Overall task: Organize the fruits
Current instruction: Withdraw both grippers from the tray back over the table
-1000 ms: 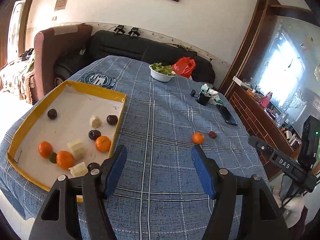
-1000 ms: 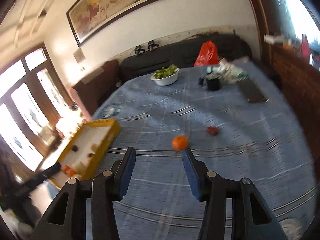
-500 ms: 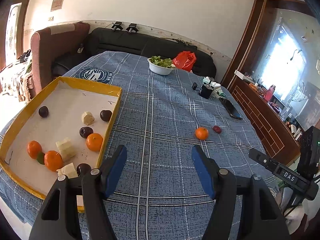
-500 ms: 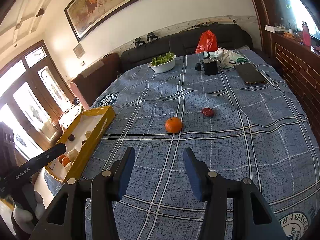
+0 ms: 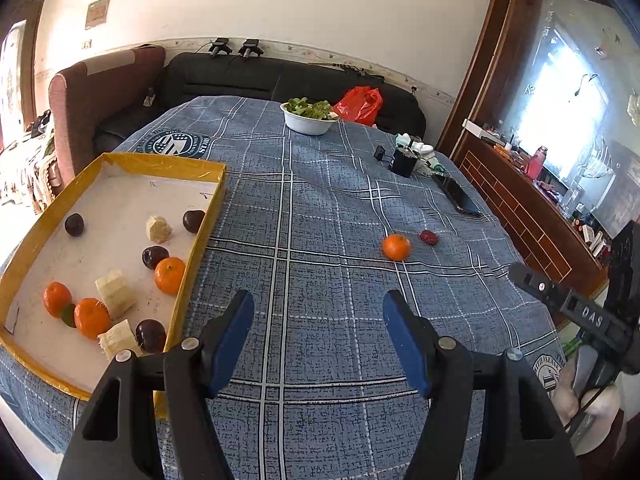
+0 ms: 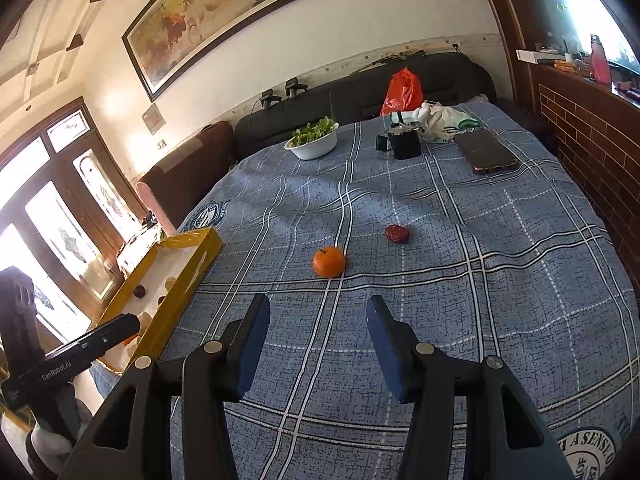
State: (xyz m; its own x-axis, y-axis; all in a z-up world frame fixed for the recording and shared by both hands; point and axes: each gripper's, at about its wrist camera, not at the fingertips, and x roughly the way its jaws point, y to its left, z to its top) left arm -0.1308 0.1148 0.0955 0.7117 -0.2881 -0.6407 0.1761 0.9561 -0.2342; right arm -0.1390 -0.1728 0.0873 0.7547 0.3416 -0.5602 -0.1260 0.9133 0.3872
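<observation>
An orange tangerine (image 5: 396, 246) and a small red fruit (image 5: 428, 237) lie on the blue checked tablecloth; both also show in the right wrist view, the tangerine (image 6: 329, 261) and the red fruit (image 6: 397, 233). A yellow-rimmed tray (image 5: 208, 220) at the left holds three tangerines, several dark plums and pale fruit chunks. My left gripper (image 5: 318, 338) is open and empty, above the cloth just right of the tray. My right gripper (image 6: 316, 340) is open and empty, short of the tangerine. The tray (image 6: 200, 268) sits at the left of the right wrist view.
At the table's far end stand a white bowl of greens (image 5: 309, 117), a red bag (image 5: 360, 104), a black cup (image 5: 402, 161) and a phone (image 5: 458, 198). A sofa and an armchair (image 5: 92, 96) lie behind. A brick-faced counter (image 6: 592, 148) runs along the right.
Both grippers have moved a little: the tangerine and red fruit sit closer and more centred in the right wrist view. Both grippers stay open and empty.
</observation>
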